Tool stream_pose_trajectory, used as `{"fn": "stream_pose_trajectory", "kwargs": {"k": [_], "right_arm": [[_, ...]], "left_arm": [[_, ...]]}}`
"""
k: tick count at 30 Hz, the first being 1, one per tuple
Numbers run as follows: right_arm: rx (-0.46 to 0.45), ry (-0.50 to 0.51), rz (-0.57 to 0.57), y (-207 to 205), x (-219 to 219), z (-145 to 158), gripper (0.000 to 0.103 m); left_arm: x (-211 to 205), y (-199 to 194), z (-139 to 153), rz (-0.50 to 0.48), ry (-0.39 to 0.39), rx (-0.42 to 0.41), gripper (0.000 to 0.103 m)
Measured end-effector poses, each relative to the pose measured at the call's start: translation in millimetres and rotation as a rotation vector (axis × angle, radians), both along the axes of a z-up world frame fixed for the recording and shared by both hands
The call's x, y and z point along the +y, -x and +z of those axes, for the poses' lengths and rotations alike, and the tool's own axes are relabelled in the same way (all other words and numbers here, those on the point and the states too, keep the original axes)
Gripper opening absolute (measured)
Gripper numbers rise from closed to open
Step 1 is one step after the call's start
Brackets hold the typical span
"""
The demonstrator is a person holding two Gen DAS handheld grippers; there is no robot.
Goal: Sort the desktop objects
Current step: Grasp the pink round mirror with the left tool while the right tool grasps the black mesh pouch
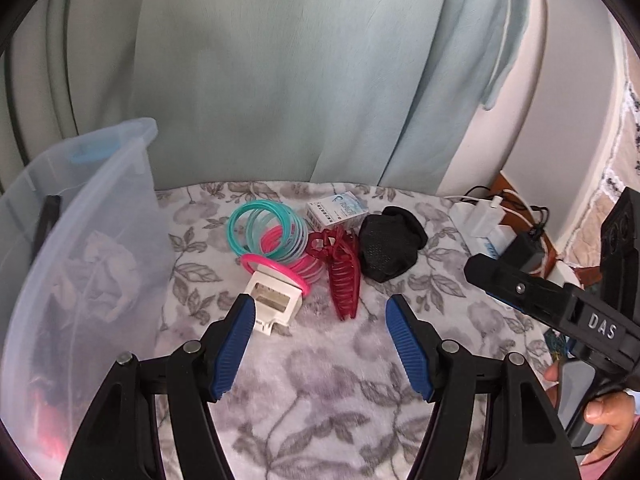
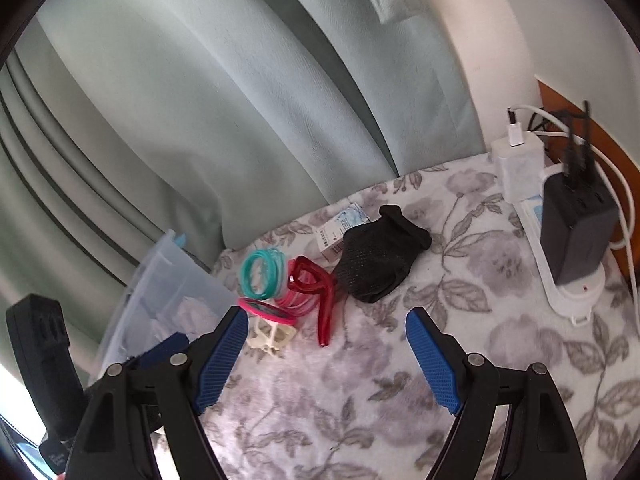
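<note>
On the tabletop (image 1: 320,380) beside the clear bin (image 1: 80,260), the stiff, light red hair claw (image 1: 343,276) lies among slippery bangles (image 1: 276,232), best pinched across its spine, while the left gripper (image 1: 320,344) and right gripper (image 2: 326,356) gape wide, empty.

The translucent bin (image 1: 86,240) blurs its contents; perhaps crumpled fabric lies inside, with something red. The small box (image 1: 337,211) bears print too small to read. A hand (image 1: 608,420) is cut off by the frame's edge.
</note>
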State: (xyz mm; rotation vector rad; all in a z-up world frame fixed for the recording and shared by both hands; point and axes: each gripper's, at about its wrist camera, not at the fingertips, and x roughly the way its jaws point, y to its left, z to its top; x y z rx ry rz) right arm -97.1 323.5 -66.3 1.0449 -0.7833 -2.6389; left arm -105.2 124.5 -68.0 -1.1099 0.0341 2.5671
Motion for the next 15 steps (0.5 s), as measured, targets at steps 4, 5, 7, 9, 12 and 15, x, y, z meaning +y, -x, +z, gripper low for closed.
{"fn": "stream_pose_trajectory", "kwargs": {"k": [4, 5, 7, 9, 12, 15], "right_arm": [[-0.017, -0.029, -0.02, 15, 2, -9, 0.085], [-0.017, -0.037, -0.023, 19, 2, -10, 0.085], [-0.019, -0.05, -0.029, 26, 1, -13, 0.085], [-0.027, -0.054, -0.029, 34, 0, -17, 0.085], [-0.06, -0.039, -0.013, 49, -1, -26, 0.085], [-0.093, -0.044, -0.014, 62, -2, -35, 0.085]], "left_arm": [[1, 20, -15, 0.008, 0.006, -0.024, 0.069], [1, 24, -18, 0.014, 0.003, -0.027, 0.069], [1, 33, -23, 0.025, -0.003, -0.035, 0.069], [1, 42, -28, 0.037, -0.008, -0.042, 0.069], [0, 54, -34, 0.053, -0.024, -0.051, 0.069], [-2, 61, -38, 0.071, -0.036, -0.054, 0.069]]}}
